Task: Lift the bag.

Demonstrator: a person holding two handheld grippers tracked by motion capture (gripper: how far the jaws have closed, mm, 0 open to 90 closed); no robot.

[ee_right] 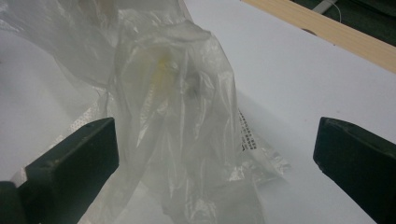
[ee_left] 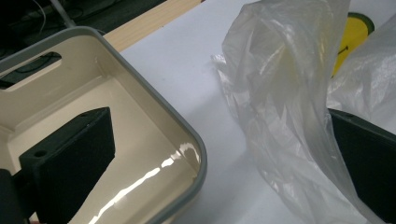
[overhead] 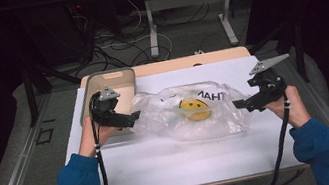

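A crumpled clear plastic bag (overhead: 191,111) with a yellow smiley face and black lettering lies in the middle of the white table top (overhead: 173,157). My left gripper (overhead: 135,118) is at the bag's left end with its jaws wide apart. In the left gripper view, my left gripper (ee_left: 215,121) has one jaw over the beige tray (ee_left: 187,135), while the bag (ee_left: 280,116) drapes against the other jaw. My right gripper (overhead: 238,105) stands open at the bag's right end. In the right gripper view, the bag's bunched end (ee_right: 177,93) rises between the spread jaws of my right gripper (ee_right: 215,135), unpinched.
The empty beige tray (overhead: 109,74), grey-rimmed with a handle slot, sits at the back left of the table. A wooden table edge (overhead: 187,61) runs along the back. Beyond it are cables on the floor and the legs of another desk (overhead: 152,33).
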